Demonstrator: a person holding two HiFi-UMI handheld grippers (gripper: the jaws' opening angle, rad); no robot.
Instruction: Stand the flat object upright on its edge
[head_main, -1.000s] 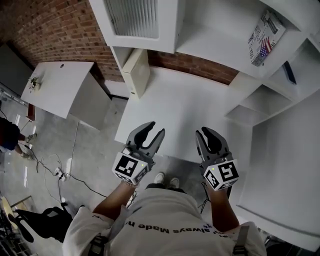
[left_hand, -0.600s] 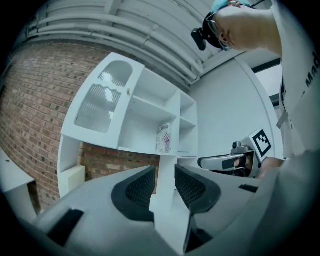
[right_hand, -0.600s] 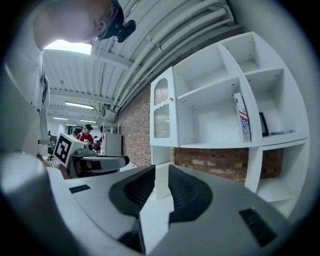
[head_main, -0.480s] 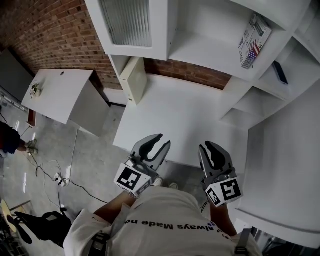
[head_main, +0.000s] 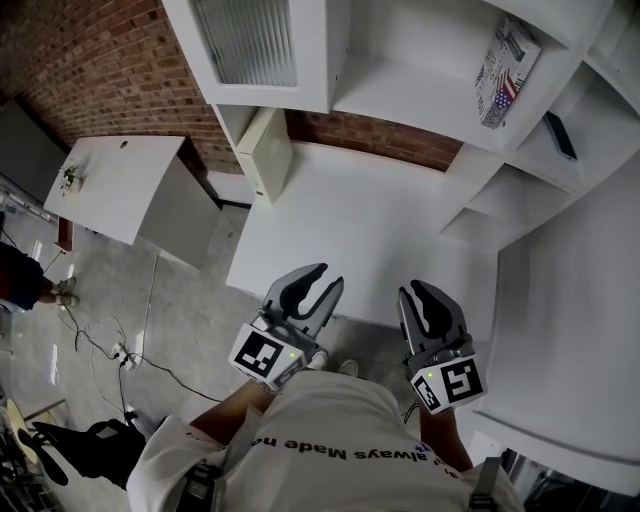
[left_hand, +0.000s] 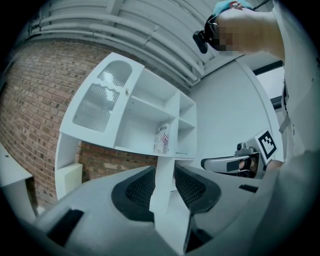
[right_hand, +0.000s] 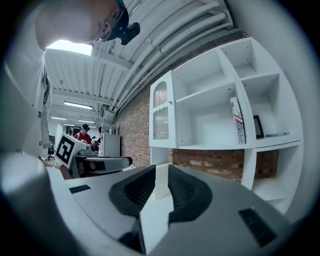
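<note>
- The flat object (head_main: 505, 62), printed with text and a stars-and-stripes patch, is on its edge in an open compartment of the white shelf unit (head_main: 400, 95). It is at about 1 o'clock in the head view.
- It sits close against that compartment's right-hand wall; it probably leans on the wall, though the view is too small to be sure.
- A dark flat thing (head_main: 560, 135) lies in the neighbouring compartment, at roughly 4 o'clock from the flat object.
- The white desk (head_main: 360, 230) spreads under the shelf, at 12 o'clock from both grippers.
- The left gripper (head_main: 328, 277) is at the desk's near edge, well apart from the flat object. Its jaws have just been closing and stand slightly apart with nothing between them.
- The right gripper (head_main: 413, 290) is beside it at 3 o'clock, with only a slim gap between its fingers, and that gap is empty.
- A second white table (head_main: 110, 185) stands at 10 o'clock, before the brick wall (head_main: 90, 70).
</note>
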